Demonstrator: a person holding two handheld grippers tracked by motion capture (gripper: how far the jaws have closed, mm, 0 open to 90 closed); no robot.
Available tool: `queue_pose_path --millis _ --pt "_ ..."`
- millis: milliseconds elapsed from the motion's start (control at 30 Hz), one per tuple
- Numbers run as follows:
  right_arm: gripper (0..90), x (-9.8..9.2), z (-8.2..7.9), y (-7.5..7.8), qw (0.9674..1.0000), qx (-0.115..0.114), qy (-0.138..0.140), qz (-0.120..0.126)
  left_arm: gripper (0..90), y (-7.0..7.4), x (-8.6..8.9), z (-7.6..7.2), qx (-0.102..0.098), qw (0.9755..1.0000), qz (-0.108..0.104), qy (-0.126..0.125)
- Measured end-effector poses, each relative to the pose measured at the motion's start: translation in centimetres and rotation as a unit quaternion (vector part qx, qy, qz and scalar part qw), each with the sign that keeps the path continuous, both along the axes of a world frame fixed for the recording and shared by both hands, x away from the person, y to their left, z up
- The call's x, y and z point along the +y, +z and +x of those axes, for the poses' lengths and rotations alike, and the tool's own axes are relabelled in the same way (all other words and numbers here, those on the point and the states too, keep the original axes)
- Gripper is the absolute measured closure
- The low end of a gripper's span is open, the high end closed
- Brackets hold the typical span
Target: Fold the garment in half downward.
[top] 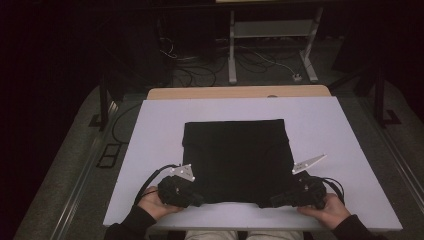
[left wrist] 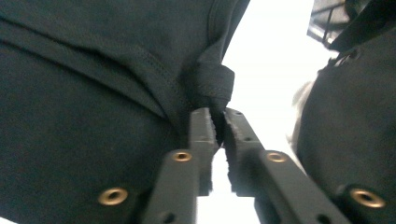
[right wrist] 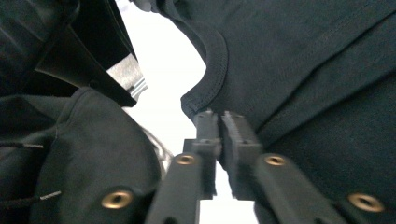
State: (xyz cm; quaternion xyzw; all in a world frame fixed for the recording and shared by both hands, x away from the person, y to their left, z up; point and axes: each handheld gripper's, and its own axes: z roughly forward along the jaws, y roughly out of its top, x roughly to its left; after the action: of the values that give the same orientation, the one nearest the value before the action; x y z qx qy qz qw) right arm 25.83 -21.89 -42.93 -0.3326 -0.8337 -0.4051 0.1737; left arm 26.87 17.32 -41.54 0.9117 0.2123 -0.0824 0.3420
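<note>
Here, line by line, is how things stand for me.

Garment: a black folded garment [top: 234,160], some sort of shirt or top, lies flat as a near-square block in the middle of the white surface [top: 150,150], its near edge close to my side.

Left claw: my left claw [top: 199,201] sits at the garment's near left corner. In the left gripper view its tips [left wrist: 215,128] stand almost together, with a stitched fold of the black cloth [left wrist: 212,84] pinched right at their ends, so I read it as clamped on the garment.

Right claw: my right claw [top: 264,203] sits at the near right corner. In the right gripper view its tips [right wrist: 219,126] are nearly together on a ribbed, stitched hem [right wrist: 210,79] of the same cloth, so it too is clamped on the garment.

Hands: my left hand [top: 152,204] and right hand [top: 327,209] rest low at the near edge of the surface, sleeves dark.

Surface: white board over a wooden top whose far edge [top: 240,92] shows beyond it.

Beyond: a dim floor with loose cables [top: 190,75] and a pale metal frame [top: 272,45] behind the surface.
</note>
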Motion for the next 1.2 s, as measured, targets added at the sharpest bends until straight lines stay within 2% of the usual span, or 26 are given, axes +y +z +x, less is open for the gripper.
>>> queue_pose_path --millis 33,200,267,367,467,533,633,767,1033,1200 --pt "72.5 -0.1 -0.1 0.2 1.0 -0.003 -0.003 0.003 70.2 0.1 0.1 0.0 0.004 1.0 -0.005 0.007" --pt "52.8 -0.5 -0.2 1.1 0.9995 -0.013 -0.027 0.012 52.9 0.7 0.4 -0.1 -0.012 0.9995 -0.026 0.01" --pt "43.0 -0.4 -0.3 1.4 0.9991 -0.029 -0.032 0.005 50.0 1.0 0.6 -0.2 -0.029 0.9988 -0.035 0.018" --pt "31.7 -0.1 -0.4 1.7 0.998 -0.043 -0.047 -0.001 46.5 1.3 0.9 -0.1 -0.031 0.9977 -0.055 0.025" --pt "20.8 0.1 -0.5 2.1 0.9967 -0.056 -0.059 -0.008 36.3 1.5 1.1 -0.2 -0.04 0.9968 -0.06 0.035" --pt "14.2 0.2 -0.6 2.3 0.9956 -0.066 -0.065 -0.015 32.9 1.6 1.2 -0.1 -0.04 0.9963 -0.065 0.041" --pt "9.6 0.4 -0.6 2.6 0.9952 -0.072 -0.064 -0.012 27.6 1.7 1.3 0.0 -0.039 0.9955 -0.072 0.047" --pt "0.4 0.8 -0.6 2.8 0.9953 -0.082 -0.051 -0.011 20.2 1.7 1.2 0.1 -0.04 0.9953 -0.069 0.055" --pt "0.0 1.7 -0.1 3.6 0.9937 -0.098 -0.054 -0.016 10.4 1.7 1.3 0.3 -0.043 0.9942 -0.069 0.07" --pt "0.0 2.0 0.4 4.2 0.9924 -0.108 -0.057 -0.012 0.0 1.8 1.6 0.6 -0.052 0.9935 -0.063 0.079"
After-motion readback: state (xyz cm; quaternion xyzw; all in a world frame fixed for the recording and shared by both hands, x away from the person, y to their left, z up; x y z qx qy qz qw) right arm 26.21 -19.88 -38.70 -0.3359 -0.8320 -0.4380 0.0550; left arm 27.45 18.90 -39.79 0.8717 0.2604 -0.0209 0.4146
